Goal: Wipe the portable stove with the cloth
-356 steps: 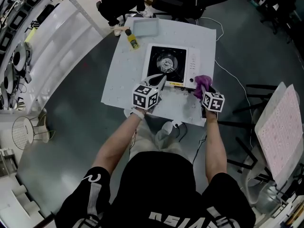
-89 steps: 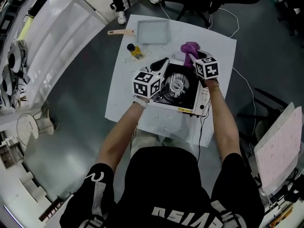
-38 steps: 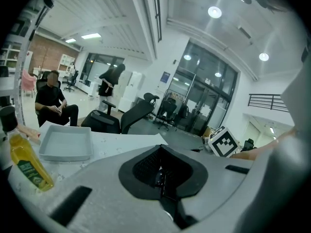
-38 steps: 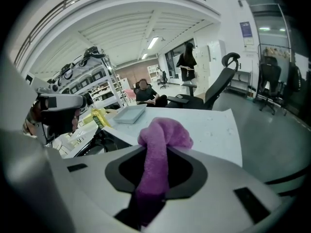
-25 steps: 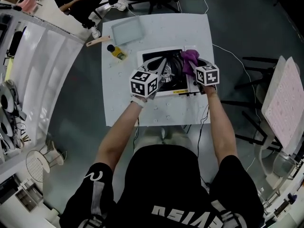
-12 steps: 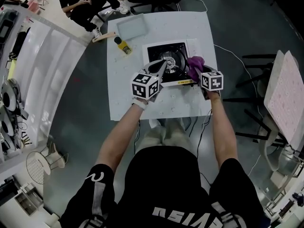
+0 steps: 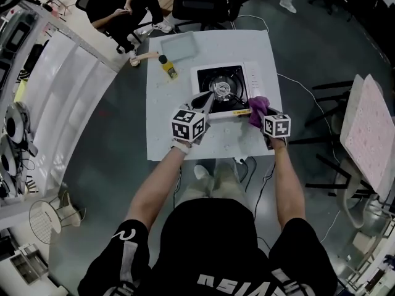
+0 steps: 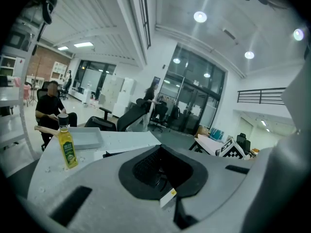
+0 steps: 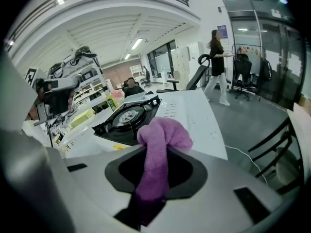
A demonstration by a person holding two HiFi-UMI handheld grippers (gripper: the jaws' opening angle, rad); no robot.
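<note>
- Right tool (image 7: pixel 263 115), clamped on the purple cloth (image 7: pixel 257 103), has shifted from the right panel to the near right corner of the stove (image 7: pixel 223 85).
- Left tool (image 7: pixel 203 102): jaws together, empty, over the stove's near left edge.

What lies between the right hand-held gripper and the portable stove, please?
The purple cloth, clamped in that hand-held gripper, as the right gripper view shows.

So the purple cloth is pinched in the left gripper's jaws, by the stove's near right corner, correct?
Wrong side: the purple cloth is pinched in the right gripper's jaws, by the stove's near right corner. The right gripper view shows it between those jaws, and the head view agrees.
</note>
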